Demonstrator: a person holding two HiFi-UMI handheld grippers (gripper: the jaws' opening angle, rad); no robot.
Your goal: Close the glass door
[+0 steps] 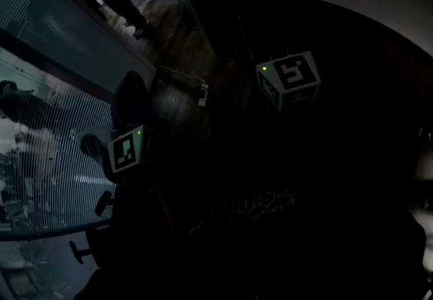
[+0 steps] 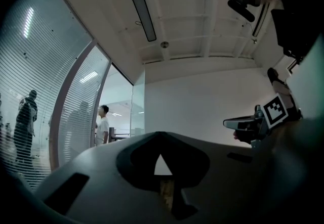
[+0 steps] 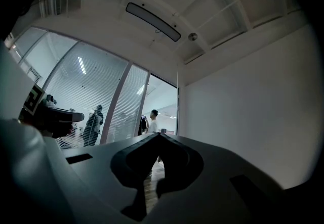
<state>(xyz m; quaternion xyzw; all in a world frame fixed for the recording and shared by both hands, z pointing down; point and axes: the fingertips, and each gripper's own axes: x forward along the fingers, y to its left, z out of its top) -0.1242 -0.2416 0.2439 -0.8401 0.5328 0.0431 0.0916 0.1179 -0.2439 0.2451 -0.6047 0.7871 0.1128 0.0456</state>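
Observation:
The glass door (image 2: pixel 137 109) is a clear leaf standing next to the white wall, with an open doorway (image 2: pixel 119 114) to its left. The right gripper view shows the same doorway (image 3: pixel 163 109) far ahead. My left gripper (image 2: pixel 161 135) is shut with nothing in it, its tips meeting well short of the door. My right gripper (image 3: pixel 159 135) is likewise shut and holds nothing. The head view is very dark: only the left marker cube (image 1: pixel 127 152) and the right marker cube (image 1: pixel 289 78) show, and the jaws are hidden.
A striped frosted glass wall (image 2: pixel 30 91) runs along the left. One person (image 2: pixel 103 124) stands in the doorway and others (image 3: pixel 93 127) behind the glass. A white cable box (image 1: pixel 202 94) lies on the wooden floor. A chair base (image 1: pixel 101 205) is at my left.

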